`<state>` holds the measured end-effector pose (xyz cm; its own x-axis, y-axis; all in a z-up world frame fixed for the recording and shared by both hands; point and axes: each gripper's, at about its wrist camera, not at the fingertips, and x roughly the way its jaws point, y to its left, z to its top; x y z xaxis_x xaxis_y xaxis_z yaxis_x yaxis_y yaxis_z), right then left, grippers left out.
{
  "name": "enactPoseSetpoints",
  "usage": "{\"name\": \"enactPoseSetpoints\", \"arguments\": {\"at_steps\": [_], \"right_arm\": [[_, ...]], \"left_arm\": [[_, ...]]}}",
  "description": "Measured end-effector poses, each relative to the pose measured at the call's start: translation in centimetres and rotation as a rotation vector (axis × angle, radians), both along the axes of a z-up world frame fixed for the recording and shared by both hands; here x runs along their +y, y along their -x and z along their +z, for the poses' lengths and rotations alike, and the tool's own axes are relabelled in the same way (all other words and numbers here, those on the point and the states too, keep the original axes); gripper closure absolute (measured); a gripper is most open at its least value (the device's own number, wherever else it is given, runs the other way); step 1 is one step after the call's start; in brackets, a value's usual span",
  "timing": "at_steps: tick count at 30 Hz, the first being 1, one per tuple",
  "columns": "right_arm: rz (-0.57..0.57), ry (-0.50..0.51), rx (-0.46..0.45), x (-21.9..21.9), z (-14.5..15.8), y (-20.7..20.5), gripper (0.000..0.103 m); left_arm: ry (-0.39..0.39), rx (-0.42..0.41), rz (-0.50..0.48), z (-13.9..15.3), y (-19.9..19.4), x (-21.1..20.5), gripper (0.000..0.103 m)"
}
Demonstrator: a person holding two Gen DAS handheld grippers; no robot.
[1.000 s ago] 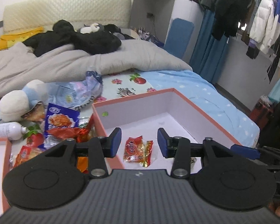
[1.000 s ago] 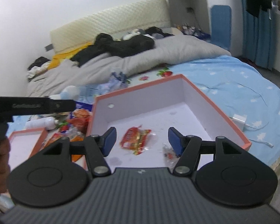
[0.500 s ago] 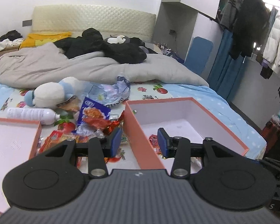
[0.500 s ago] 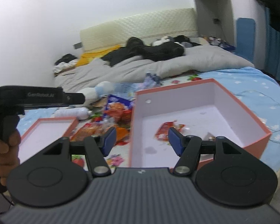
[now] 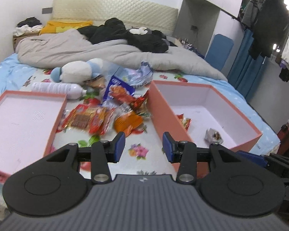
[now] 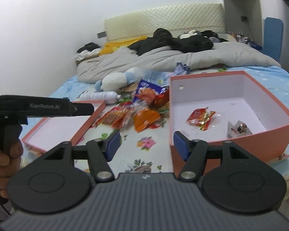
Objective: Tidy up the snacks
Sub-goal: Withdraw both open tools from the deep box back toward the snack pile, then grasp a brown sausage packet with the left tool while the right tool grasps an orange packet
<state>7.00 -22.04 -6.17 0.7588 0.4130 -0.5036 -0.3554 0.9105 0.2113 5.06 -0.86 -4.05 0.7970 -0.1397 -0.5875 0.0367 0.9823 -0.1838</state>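
Snacks [image 5: 113,113] lie in a heap on the bed between lid [image 5: 19,123] and box [image 5: 208,113]; left gripper [image 5: 143,147] is half open, empty. Right view: right gripper [image 6: 147,144] is half open, empty, and two packets [image 6: 200,116] lie in the box.

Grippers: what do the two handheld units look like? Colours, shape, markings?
Both match: the left gripper and right gripper each have a ribbed dark-grey body, two round black discs, black linkage arms with silver pivot screws, and fingers faced with blue pads. From the right wrist view, the left unit's black bar reads "GenRobot.AI" above a black pistol handle. No cables or sleeves visible.
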Motion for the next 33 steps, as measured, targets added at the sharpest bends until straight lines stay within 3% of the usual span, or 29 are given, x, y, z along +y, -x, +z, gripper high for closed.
{"name": "enactPoseSetpoints", "arguments": {"at_steps": [7,17,23,28,33], "right_arm": [[0.004,0.005,-0.002,0.8,-0.3,0.1,0.039],[0.011,0.025,0.001,3.0,-1.7,-1.3,0.039],[0.035,0.056,-0.034,5.6,-3.1,-2.9,0.039],[0.053,0.092,-0.058,8.1,-4.6,-5.2,0.039],[0.055,0.170,-0.089,10.6,-6.5,-7.6,0.039]], "left_arm": [[0.004,0.020,0.030,-0.9,0.6,1.2,0.049],[0.005,0.068,0.059,-3.0,-2.1,3.1,0.034],[0.011,0.094,0.082,-5.2,-4.7,5.2,0.034],[-0.029,0.103,0.105,-6.9,-7.9,7.0,0.034],[-0.013,0.125,0.097,-8.7,-11.6,9.0,0.034]]}}
